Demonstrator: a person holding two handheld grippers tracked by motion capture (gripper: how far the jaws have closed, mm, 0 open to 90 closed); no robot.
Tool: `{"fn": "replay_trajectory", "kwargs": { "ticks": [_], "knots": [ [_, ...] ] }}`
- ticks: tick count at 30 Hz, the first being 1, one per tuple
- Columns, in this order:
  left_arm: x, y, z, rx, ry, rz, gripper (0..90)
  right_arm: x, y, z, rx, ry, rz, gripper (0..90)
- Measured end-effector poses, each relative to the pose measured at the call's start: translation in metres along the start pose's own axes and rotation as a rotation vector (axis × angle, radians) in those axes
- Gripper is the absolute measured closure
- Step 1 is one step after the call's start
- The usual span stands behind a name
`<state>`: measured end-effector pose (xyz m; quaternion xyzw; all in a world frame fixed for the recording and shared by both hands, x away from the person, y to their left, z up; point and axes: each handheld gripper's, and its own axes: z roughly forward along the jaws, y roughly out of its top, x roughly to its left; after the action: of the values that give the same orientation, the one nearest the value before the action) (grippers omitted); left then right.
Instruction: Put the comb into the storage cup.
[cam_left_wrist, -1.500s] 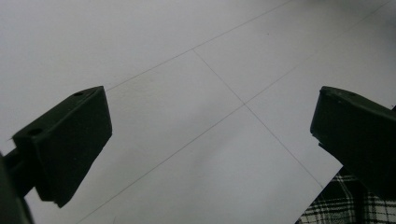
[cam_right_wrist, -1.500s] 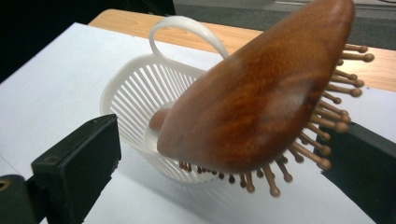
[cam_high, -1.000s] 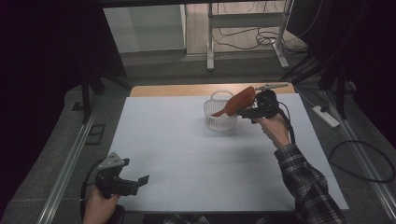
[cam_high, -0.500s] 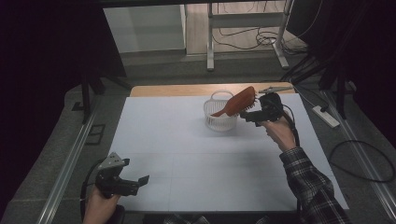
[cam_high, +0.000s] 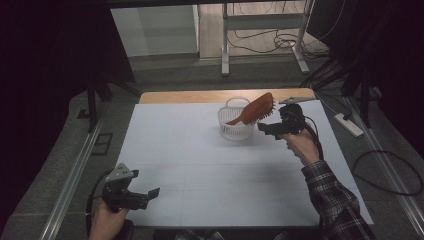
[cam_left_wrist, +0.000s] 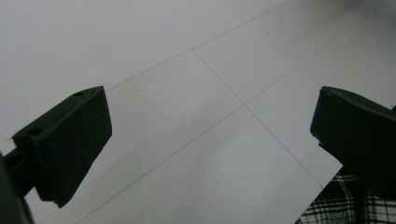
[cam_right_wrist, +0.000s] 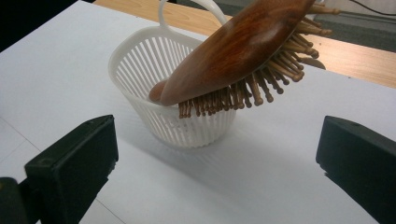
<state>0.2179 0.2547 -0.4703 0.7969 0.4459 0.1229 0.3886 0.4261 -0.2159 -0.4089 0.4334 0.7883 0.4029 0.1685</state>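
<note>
At the near left corner of the white-covered bench (cam_high: 200, 165) the left tool (cam_high: 150, 192) rests low in the person's hand, its jaws spread wide over bare sheet with nothing between them; it has no part in this step and is best kept there, out of the way. Toward the far middle stands the white slatted basket (cam_high: 235, 127), upright, and the wooden hairbrush (cam_high: 256, 110) lies propped in it: handle end down inside, the bristled head sticking up and out over the rim to the right, bristles facing down. Just to the right of it the right tool (cam_high: 265, 129) hangs with its jaws wide apart and gripping nothing, clear of the brush. The brush looks delivered, so the job now is a clean retreat: draw the right tool straight back and slightly up, away from the overhanging head, since a nudge there could tip the light basket over.
</note>
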Motion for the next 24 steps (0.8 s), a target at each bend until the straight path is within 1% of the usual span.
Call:
{"fn": "replay_trajectory", "kwargs": {
  "ticks": [8,12,20,24],
  "knots": [
    [-0.001,0.000,0.000,0.007,0.002,0.009,0.0,0.001,-0.006,-0.001,0.007,0.007,-0.016,0.0],
    [0.000,0.000,0.000,0.005,0.002,0.007,0.0,0.001,-0.008,-0.004,0.006,0.005,-0.019,0.0],
    [0.000,0.000,-0.001,-0.005,0.006,-0.002,0.0,0.002,-0.014,-0.010,0.011,0.012,-0.045,0.0],
    [-0.001,0.000,-0.002,-0.002,0.012,0.003,0.0,0.002,-0.016,-0.012,0.016,0.019,-0.054,0.0]
  ]
}}
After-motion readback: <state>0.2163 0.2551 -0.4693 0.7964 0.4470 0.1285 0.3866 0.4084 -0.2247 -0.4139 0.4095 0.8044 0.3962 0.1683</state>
